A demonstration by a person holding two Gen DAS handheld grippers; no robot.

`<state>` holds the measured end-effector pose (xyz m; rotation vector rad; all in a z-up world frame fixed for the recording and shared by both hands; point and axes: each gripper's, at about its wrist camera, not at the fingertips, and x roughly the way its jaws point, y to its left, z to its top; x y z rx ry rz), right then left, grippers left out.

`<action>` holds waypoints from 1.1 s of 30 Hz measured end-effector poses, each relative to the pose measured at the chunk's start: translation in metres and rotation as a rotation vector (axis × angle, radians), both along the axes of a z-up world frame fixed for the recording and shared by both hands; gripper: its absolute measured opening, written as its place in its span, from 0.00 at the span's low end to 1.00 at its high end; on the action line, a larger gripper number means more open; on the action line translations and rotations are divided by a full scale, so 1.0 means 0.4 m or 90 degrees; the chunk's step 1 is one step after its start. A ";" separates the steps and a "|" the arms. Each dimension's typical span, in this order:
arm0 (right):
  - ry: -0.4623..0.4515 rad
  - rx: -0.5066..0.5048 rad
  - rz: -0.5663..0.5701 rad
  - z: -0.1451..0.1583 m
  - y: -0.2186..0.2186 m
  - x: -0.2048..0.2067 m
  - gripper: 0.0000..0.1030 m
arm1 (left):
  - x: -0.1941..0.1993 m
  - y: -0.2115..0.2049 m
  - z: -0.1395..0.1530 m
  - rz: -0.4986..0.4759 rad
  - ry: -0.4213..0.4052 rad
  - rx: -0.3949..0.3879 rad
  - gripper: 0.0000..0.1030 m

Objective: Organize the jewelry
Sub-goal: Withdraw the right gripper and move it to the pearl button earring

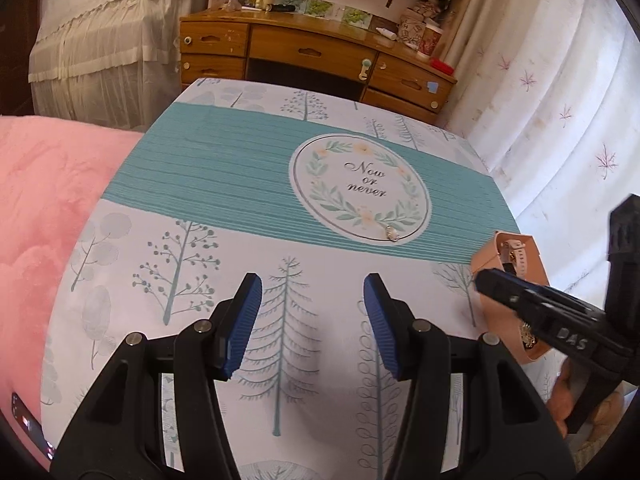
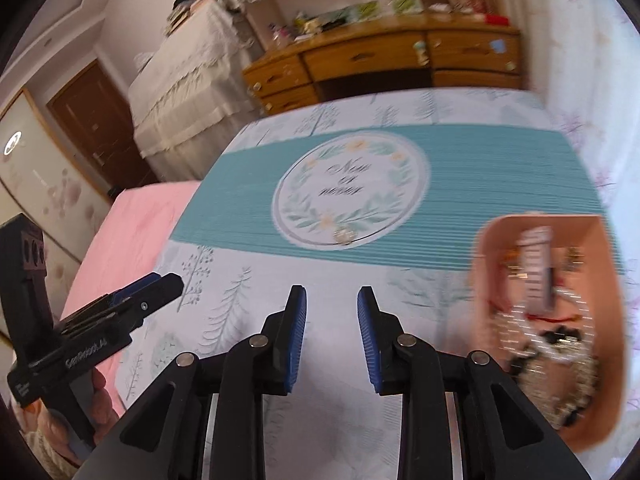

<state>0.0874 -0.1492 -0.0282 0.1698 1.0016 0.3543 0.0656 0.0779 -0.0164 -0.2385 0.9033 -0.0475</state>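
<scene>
Blue-padded and empty, the left claw [image 1: 313,326] stands with its jaws wide apart over the tree-printed cloth [image 1: 280,280] on the desk, nothing between the pads. Likewise the right claw [image 2: 332,338] is parted with a narrower gap and grips nothing. Both hang on the near side of the round "Now or never" emblem [image 1: 360,188], pointing down toward the cloth.

One small silver piece of jewelry [image 1: 391,235] lies loose on the near rim of that emblem, well apart from both claws. To the right of the emblem, at the desk's edge, sits the peach jewelry box [image 2: 600,320], holding a tangle of chains and beads.

Risks, as I judge them: the loose piece is tiny and lies flat on cloth, so a claw closing on it may pinch the fabric instead, or flick it away. The box stands close to the desk's right edge, and the right claw works just beside it; a careless sweep could nudge it off or spill its contents. The two claws are also near each other and could collide.

Only the right wrist view looks down into the box and shows its contents, though blurred by motion. Only the left wrist view shows the loose piece sharply, plus a watch strap [image 1: 514,250] at the box's far end and the pink blanket [image 1: 48,208] left of the emblem
</scene>
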 end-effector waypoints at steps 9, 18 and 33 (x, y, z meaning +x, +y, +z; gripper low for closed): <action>0.057 -0.001 -0.005 -0.142 0.107 0.147 0.26 | 0.022 0.079 -0.059 0.029 0.023 -0.038 0.49; 0.072 -0.028 -0.019 -0.212 0.158 0.236 0.26 | 0.043 0.126 -0.106 0.038 0.039 -0.070 0.49; 0.038 -0.096 -0.072 -0.208 0.162 0.299 0.26 | 0.072 0.158 -0.149 0.042 0.054 -0.109 0.49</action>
